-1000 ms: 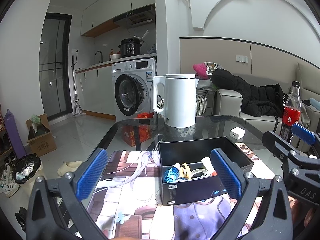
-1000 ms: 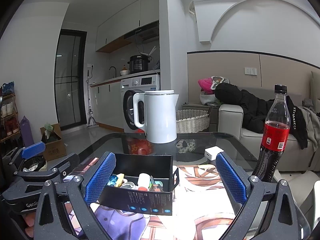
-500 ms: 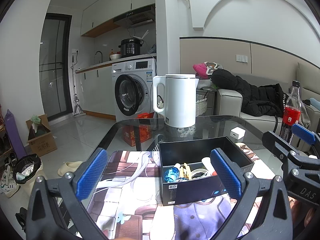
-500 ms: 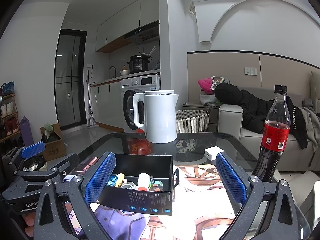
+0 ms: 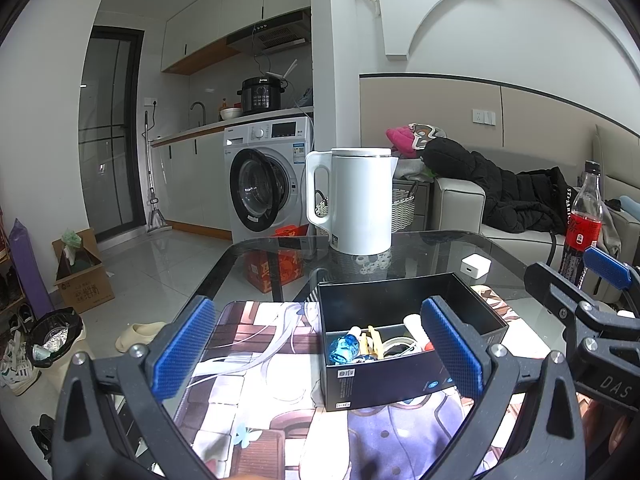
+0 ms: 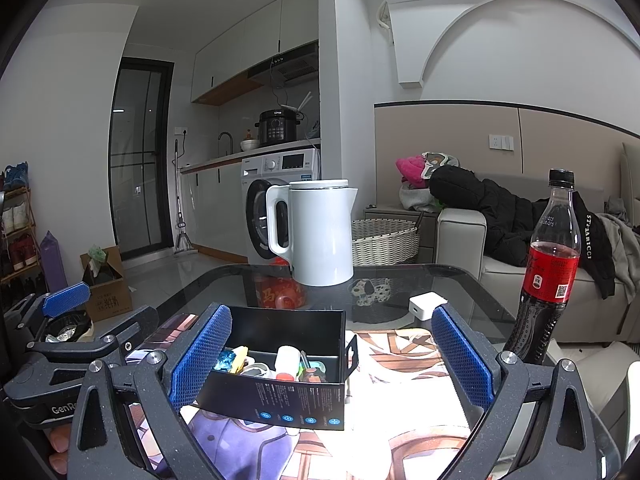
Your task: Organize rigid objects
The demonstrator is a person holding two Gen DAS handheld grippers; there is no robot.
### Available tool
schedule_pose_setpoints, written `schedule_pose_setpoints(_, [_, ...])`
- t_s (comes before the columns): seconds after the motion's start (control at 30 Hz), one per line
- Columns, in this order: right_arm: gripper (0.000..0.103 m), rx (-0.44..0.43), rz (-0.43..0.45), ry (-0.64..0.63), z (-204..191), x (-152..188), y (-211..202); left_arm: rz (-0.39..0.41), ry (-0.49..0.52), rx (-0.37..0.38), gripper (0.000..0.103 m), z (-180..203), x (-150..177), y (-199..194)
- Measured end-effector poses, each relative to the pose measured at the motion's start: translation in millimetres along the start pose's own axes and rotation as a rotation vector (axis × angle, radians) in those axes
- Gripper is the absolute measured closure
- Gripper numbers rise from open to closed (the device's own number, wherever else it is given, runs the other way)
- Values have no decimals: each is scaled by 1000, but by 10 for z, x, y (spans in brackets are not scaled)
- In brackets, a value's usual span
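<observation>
Both fingers, left fingers (image 5: 186, 354) and right fingers (image 6: 462, 362), are hanging wide apart, gripping nothing, over the printed mat (image 5: 256, 364). Black box (image 5: 404, 336) is sitting on it holding small items (image 6: 276, 362). Beyond on the glass worktop (image 6: 452, 284): white charger (image 6: 427, 303), cola bottle (image 6: 548, 268), kettle (image 5: 356, 200).

Box (image 5: 404, 356) on mat (image 5: 256, 364) (kettle (image 5: 356, 200) behind, bottle (image 6: 548, 268) right)

open black box (image 5: 404, 344), small items inside, on mat
</observation>
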State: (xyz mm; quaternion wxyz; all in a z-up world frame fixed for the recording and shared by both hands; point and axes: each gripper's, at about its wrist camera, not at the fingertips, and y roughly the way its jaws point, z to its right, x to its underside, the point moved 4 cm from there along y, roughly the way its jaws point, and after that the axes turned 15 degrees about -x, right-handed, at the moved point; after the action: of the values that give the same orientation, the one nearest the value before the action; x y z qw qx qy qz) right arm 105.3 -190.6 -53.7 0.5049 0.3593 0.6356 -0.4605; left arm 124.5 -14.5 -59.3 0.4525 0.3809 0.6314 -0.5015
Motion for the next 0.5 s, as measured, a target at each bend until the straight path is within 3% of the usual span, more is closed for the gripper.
schedule_pose_setpoints(0.5, [1,1,-1,-2,1,2,4,-5,-1,-2,0,-12,9,19])
